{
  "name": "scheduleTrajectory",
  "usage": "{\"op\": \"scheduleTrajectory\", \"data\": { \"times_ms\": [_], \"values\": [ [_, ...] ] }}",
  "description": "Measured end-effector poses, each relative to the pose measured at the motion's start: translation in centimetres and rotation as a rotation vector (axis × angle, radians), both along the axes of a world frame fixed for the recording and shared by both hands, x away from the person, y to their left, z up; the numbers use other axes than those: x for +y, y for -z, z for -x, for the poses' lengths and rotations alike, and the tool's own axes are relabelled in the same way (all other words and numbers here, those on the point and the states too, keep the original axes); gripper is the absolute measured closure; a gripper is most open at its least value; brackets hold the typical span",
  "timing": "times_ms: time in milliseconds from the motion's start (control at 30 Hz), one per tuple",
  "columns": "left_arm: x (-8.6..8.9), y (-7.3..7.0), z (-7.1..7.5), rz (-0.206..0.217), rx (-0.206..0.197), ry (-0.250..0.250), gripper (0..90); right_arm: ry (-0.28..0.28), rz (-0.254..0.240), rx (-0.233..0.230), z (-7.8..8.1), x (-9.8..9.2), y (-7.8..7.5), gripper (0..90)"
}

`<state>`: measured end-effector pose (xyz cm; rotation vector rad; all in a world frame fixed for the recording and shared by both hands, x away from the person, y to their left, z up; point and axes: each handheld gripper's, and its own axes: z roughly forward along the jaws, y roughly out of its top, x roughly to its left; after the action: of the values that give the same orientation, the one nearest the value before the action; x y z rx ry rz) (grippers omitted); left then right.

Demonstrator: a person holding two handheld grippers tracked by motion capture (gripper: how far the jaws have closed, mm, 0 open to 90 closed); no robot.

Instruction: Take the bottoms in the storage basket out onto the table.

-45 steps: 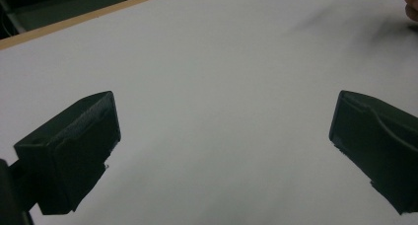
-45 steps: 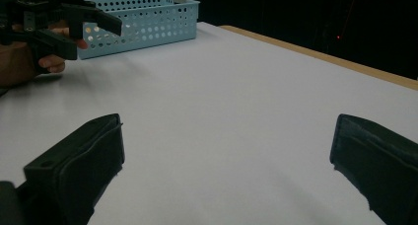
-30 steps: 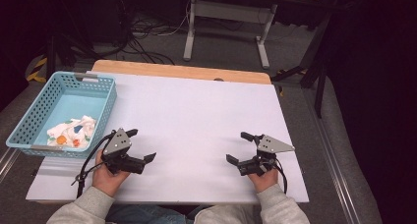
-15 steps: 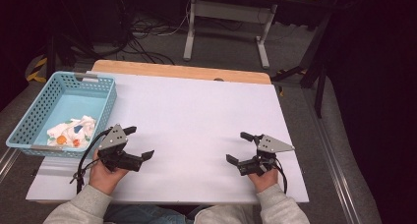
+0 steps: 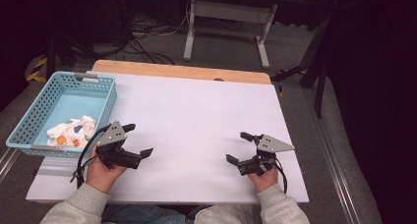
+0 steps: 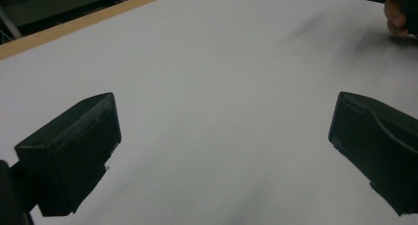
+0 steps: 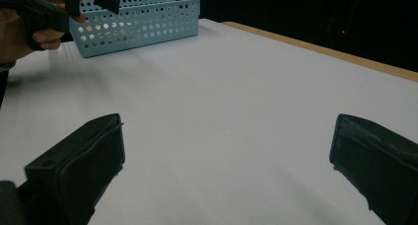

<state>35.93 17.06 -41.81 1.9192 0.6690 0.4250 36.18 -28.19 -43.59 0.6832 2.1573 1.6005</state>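
High view: we see the table [image 5: 196, 116], covered by a white sheet with a bare wooden strip along its far edge, as the largest element. At its left margin stands a pale blue perforated basket [image 5: 29, 121], which also appears in the right gripper view [image 7: 148, 22]. Inside the basket, against the near wall, lies a crumpled white cloth [image 5: 71, 132] with coloured prints.

Left claw [image 5: 135, 140]: released, jaws wide apart, holding nothing; the left gripper view shows bare sheet between them. It hovers just beside the basket's near right corner, and the cloth lies near it, to its left and behind the basket wall.

Right claw [image 5: 241, 148]: likewise released and empty, well apart from the basket, on the right half of the table.

Handling, as we judge it: the cloth looks light, soft and limp, neither slippery nor fragile. It should bunch under the jaws and then hang when lifted. We would take hold at a raised fold near the top of the heap, keeping the jaws off the basket wall.
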Motion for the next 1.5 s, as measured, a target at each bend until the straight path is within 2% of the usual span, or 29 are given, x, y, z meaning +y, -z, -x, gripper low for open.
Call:
{"op": "scheduleTrajectory", "data": {
  "times_ms": [200, 533, 667, 800, 967, 1133, 1500],
  "values": [
    [0.3, -0.2, -0.1, 0.016, 0.02, 0.013, 0.5, 0.0, 0.0, -0.001, 0.0, 0.0, 0.0, 1.0],
    [0.8, -0.9, -0.4, -0.005, 0.014, 0.01, 0.5, -0.002, 0.0, -0.003, 0.0, 0.0, 0.0, 1.0],
    [1.3, -1.3, -0.6, -0.006, 0.025, 0.009, 0.5, -0.002, 0.0, -0.002, 0.0, 0.0, 0.0, 1.0],
    [1.8, -1.6, -0.7, 0.021, 0.043, 0.018, 0.5, -0.002, -0.001, -0.001, 0.0, 0.0, 0.0, 1.1],
    [2.0, -1.7, -0.7, 0.021, 0.037, 0.006, 0.5, -0.002, -0.009, 0.003, 0.0, -0.1, 0.0, 1.1],
    [2.4, -2.1, -0.8, 0.002, 0.024, -0.005, 0.5, -0.001, -0.008, 0.002, 0.0, -0.1, 0.0, 1.1],
    [3.5, -3.3, -1.4, -0.022, 0.022, -0.006, 0.4, -0.001, -0.007, 0.003, 0.0, -0.1, 0.0, 1.1]
  ]
}}
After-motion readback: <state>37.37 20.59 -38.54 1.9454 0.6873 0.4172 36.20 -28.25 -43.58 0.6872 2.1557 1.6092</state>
